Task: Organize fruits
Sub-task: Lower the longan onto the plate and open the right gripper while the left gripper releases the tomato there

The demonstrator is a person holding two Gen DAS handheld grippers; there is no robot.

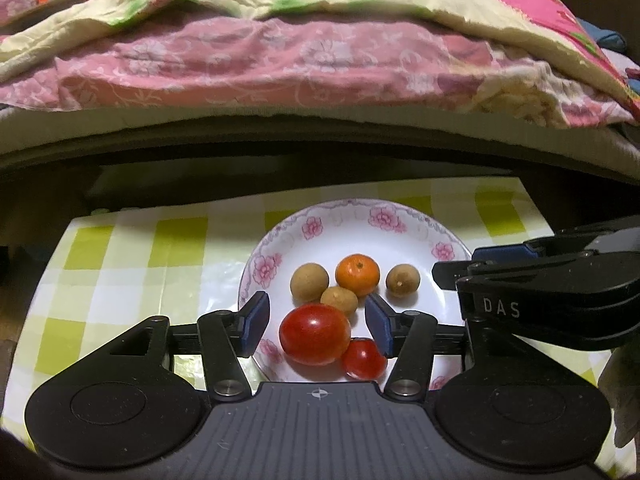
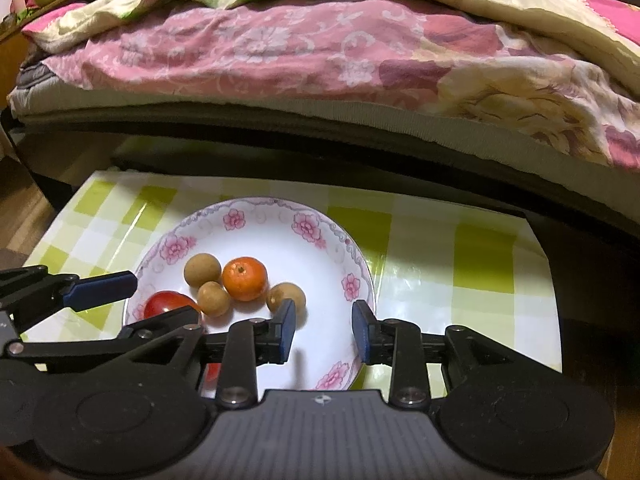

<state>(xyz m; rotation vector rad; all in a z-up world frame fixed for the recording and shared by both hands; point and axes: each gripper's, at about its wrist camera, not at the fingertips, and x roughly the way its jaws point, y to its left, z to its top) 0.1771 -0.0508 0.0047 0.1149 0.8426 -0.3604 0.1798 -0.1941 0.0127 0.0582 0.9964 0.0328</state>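
Resting on the floral plate point(image 1: 416, 236), glossy red tomato point(image 1: 315, 334) sits between the parted left tool point(image 1: 316, 324).

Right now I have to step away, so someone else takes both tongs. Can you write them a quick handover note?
Left tongs: open, pads either side of the big tomato, not pressing it.
Right tongs: open, empty, over the plate's near right rim.
All fruit in view sits on the floral plate: big tomato, small tomato, orange, three brown fruits.
Done: six fruits gathered on the plate.
Left: no fruit shows on the checked cloth; check beyond the cameras' view.
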